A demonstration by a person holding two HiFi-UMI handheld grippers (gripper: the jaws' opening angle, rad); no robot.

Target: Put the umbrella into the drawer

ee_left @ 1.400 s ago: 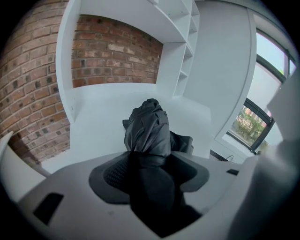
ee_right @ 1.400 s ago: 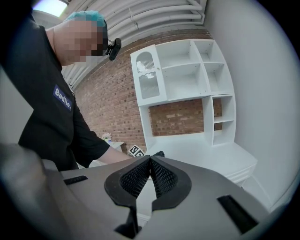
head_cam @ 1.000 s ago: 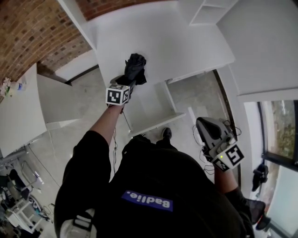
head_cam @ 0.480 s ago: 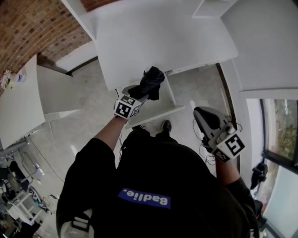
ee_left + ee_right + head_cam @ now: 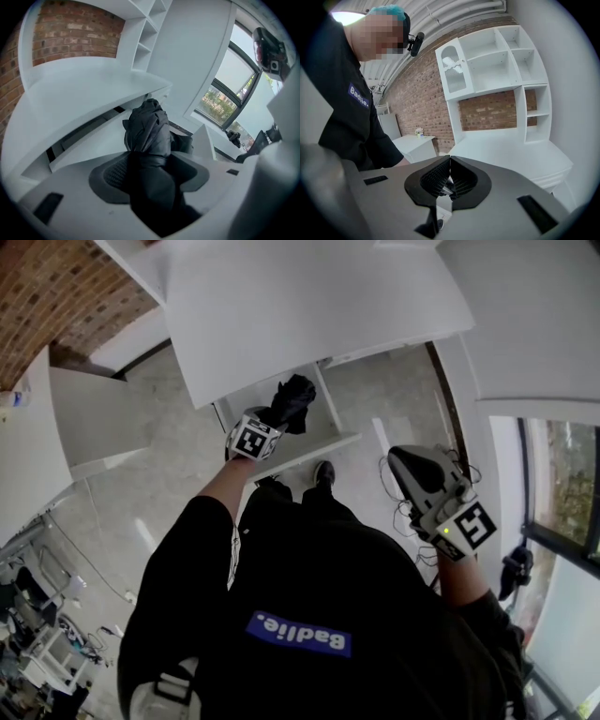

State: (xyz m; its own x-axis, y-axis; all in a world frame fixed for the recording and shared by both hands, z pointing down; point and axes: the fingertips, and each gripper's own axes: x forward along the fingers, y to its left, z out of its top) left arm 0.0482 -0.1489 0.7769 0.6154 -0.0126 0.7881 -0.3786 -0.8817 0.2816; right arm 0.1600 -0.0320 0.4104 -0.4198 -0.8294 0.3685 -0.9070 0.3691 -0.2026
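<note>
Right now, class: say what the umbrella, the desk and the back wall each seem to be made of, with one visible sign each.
Umbrella: black fabric, probably nylon; soft crumpled folds, slight sheen.
Desk: likely painted wood or board; smooth matt white surface.
Wall: bare brick; red courses, pale mortar.

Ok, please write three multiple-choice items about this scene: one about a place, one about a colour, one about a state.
1. Where is the black folded fabric umbrella?
A) between the left gripper's jaws
B) on the floor
C) on a shelf

2. What colour is the open drawer under the flat desk top?
A) brown
B) white
C) grey

3. How are the right gripper's jaws?
A) wide apart
B) closed on the umbrella
C) closed, nothing between them

Key:
1 A, the left gripper view shows the jaws clamping it.
2 B, the head view shows its white front.
3 C, the right gripper view shows the tips meeting.
</note>
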